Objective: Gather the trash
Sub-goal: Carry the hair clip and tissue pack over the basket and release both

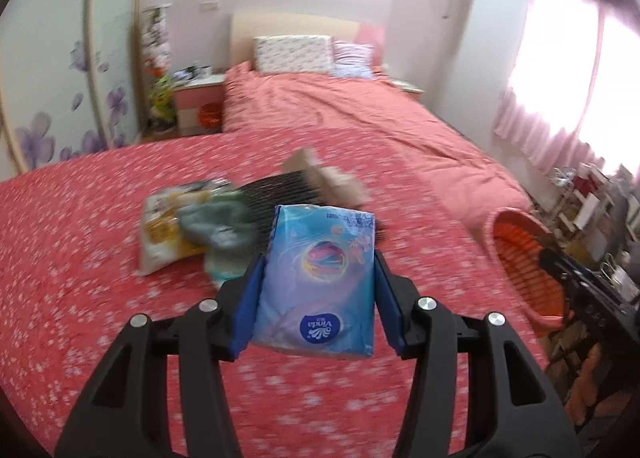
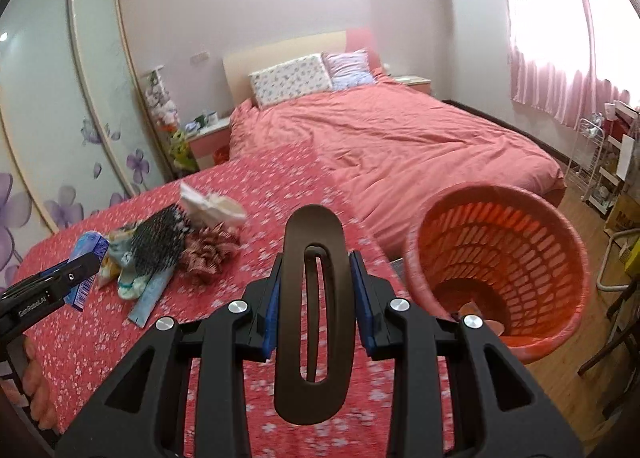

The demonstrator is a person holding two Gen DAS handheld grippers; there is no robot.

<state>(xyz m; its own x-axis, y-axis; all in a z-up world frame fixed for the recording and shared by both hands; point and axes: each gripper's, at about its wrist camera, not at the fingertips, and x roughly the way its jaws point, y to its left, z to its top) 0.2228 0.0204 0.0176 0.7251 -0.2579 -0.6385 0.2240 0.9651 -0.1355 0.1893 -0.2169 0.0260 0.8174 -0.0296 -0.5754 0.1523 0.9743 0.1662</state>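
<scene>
My left gripper (image 1: 318, 278) is shut on a blue Vinda tissue pack (image 1: 320, 282), held above the red flowered cloth (image 1: 80, 258); the same pack (image 2: 86, 254) shows at the left of the right wrist view. My right gripper (image 2: 316, 290) is shut on a dark brown oval hair clip (image 2: 314, 318), upright between the blue pads. An orange slatted basket (image 2: 500, 266) stands to the right of the cloth, with a few scraps at its bottom; it also appears in the left wrist view (image 1: 520, 262). A pile remains on the cloth: a black hairbrush (image 2: 160, 242), crumpled paper (image 2: 212, 205), a red scrunchie (image 2: 208, 254).
A yellow-white snack bag (image 1: 168, 230) and a grey-green cloth (image 1: 220, 225) lie in the pile. Behind is a bed with a pink duvet (image 2: 400, 137), a nightstand (image 2: 208, 137) and a sliding wardrobe (image 2: 60, 97). A wire rack (image 2: 600, 169) stands by the window.
</scene>
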